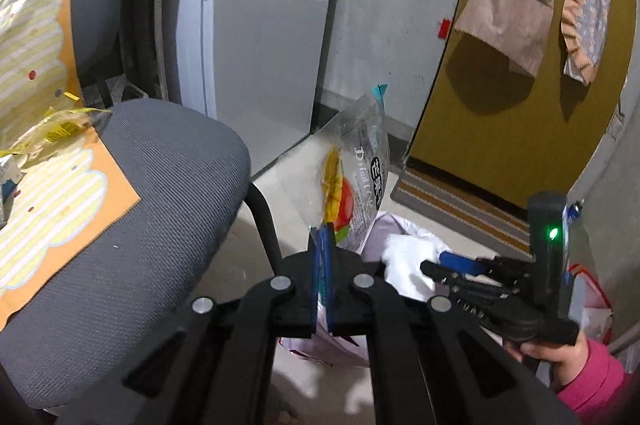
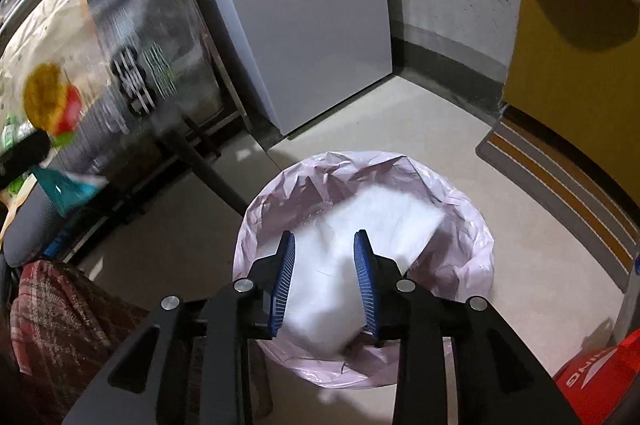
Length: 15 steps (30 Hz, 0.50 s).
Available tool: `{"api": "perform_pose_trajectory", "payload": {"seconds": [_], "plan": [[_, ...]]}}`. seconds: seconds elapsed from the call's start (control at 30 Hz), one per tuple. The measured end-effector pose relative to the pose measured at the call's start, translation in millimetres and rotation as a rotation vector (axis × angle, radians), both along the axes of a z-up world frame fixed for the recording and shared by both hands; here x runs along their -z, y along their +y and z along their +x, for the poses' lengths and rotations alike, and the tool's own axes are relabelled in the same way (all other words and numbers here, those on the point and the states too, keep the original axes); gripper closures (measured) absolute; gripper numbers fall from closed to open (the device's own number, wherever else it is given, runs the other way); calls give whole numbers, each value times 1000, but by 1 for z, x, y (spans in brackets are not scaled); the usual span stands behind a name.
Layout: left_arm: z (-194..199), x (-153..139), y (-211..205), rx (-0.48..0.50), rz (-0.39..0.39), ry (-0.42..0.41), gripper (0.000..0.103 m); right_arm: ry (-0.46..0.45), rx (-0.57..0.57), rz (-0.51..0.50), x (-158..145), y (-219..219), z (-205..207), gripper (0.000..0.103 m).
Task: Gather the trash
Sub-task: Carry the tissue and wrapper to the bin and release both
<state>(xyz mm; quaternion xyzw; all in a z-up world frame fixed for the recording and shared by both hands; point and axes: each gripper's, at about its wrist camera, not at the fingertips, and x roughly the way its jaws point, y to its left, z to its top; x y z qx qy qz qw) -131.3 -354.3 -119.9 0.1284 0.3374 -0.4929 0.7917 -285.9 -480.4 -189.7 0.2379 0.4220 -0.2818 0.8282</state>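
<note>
your left gripper [image 1: 322, 245] pinches the dried-fruit pouch [image 1: 356, 177] by its edge — clear of the chair; your right gripper [image 2: 325, 257], spread and empty, hovers over the lined bin [image 2: 472, 225].

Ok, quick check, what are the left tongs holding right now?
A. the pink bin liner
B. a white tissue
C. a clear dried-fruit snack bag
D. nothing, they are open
C: in the left wrist view the left tongs are shut on the lower edge of the clear dried-fruit snack bag, which stands up above the pink-lined bin; the right tongs are open.
</note>
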Motion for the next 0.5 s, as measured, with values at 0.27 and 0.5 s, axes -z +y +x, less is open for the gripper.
{"api": "perform_pose_trajectory", "payload": {"seconds": [0.27,0.5], "plan": [[-17,25,-27,109,80,-13,103,-109,61,-65,-40,-1,-16,70],[-17,42,-55,143,173,14,43,-185,84,-102,-71,-5,-28,66]]}}
